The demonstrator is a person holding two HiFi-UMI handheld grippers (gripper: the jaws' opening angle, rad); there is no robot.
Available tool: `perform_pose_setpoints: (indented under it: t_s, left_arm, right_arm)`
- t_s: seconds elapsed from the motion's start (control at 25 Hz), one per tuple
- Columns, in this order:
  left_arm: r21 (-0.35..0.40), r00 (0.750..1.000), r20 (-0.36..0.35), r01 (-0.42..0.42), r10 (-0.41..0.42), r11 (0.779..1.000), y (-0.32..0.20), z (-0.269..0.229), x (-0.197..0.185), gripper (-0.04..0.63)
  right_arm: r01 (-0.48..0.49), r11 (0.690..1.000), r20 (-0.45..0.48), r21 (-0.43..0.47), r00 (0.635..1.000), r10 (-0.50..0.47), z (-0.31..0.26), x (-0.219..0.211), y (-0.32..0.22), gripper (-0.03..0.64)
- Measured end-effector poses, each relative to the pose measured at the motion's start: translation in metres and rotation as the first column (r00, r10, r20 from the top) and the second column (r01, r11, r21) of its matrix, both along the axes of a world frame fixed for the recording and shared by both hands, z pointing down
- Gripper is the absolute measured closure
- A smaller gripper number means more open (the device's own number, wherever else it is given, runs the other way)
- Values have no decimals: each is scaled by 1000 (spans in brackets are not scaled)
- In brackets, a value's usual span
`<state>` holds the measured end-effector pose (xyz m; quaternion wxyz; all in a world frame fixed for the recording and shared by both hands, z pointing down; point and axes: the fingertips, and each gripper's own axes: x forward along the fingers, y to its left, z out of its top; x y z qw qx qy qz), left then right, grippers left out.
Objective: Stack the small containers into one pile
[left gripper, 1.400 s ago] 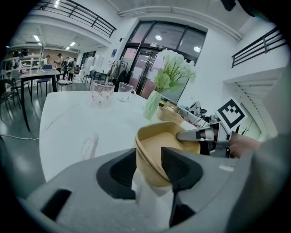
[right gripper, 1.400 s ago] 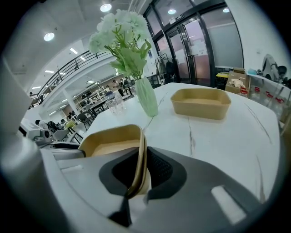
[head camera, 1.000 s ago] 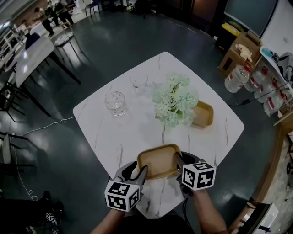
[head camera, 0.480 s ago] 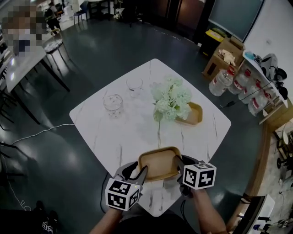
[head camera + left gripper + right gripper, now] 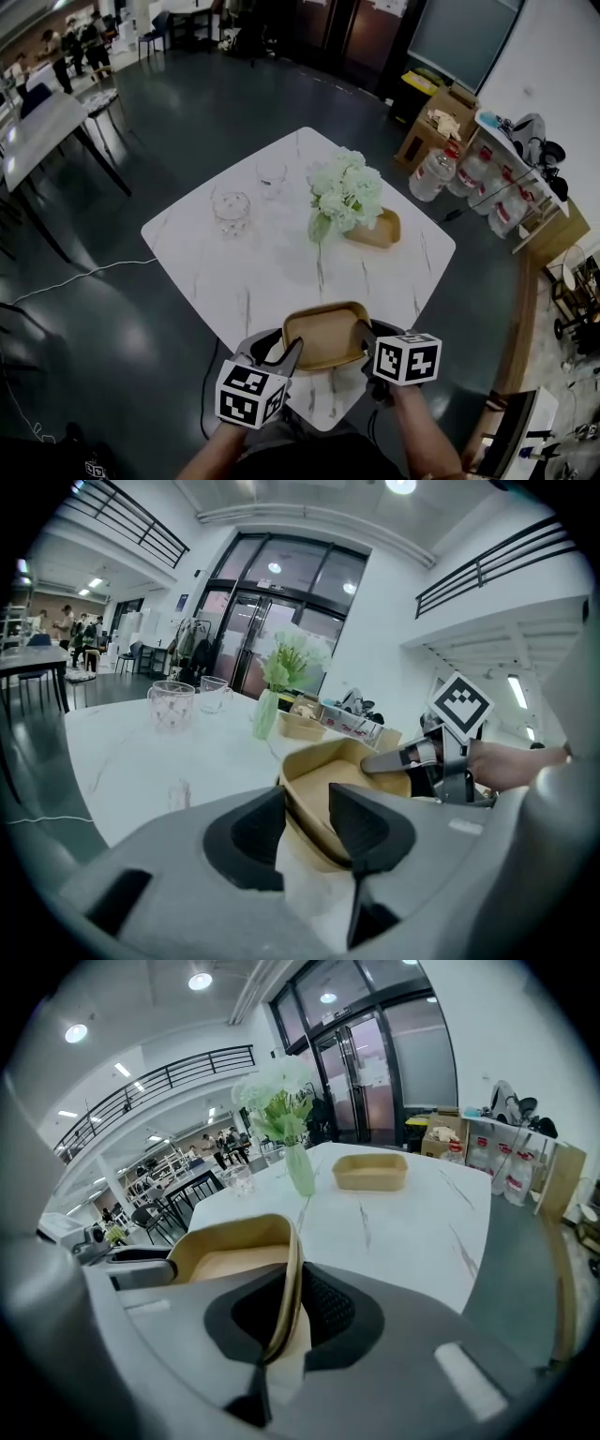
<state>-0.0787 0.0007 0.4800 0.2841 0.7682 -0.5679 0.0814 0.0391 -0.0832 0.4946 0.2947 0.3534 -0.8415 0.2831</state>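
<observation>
Nearest us, the empty tan tray (image 5: 323,339), smooth with rounded corners, is at the marble table (image 5: 244,281) edge. The right gripper (image 5: 362,330) is clamped on its thin rim, and the left gripper (image 5: 293,350) has just been closing on the corner wall. The second tray (image 5: 380,231) sits behind the flowers (image 5: 343,192).

Near container (image 5: 325,336) tan; far container (image 5: 381,232) same tan. Desk (image 5: 272,272) white, grey-veined marble. Flowers (image 5: 345,195) pale green-white. Floor (image 5: 234,103) dark grey.

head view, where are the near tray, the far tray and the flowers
near tray (image 5: 323,339), head view, its inner floor
far tray (image 5: 385,229), head view, its right-hand end
flowers (image 5: 345,192), head view, middle of the blooms
</observation>
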Motion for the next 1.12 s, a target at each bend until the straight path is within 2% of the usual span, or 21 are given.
perform_pose_setpoints:
  t_s: [0.4,0.88,1.12]
  left_arm:
    - [58,998,59,-9,5,998,-23,-21,13,451]
    - [52,996,81,30,-34,998,-104,-30,69,451]
    - [55,994,101,36,-41,998,-146,-32,82,449]
  right_arm:
    - [1,1000,29,11,1000,-1,-12,13,-22,589]
    - [8,999,58,-31,998,-7,-10,65,-107,591]
    - [15,999,63,-30,998,-13,-12,77,-151,591]
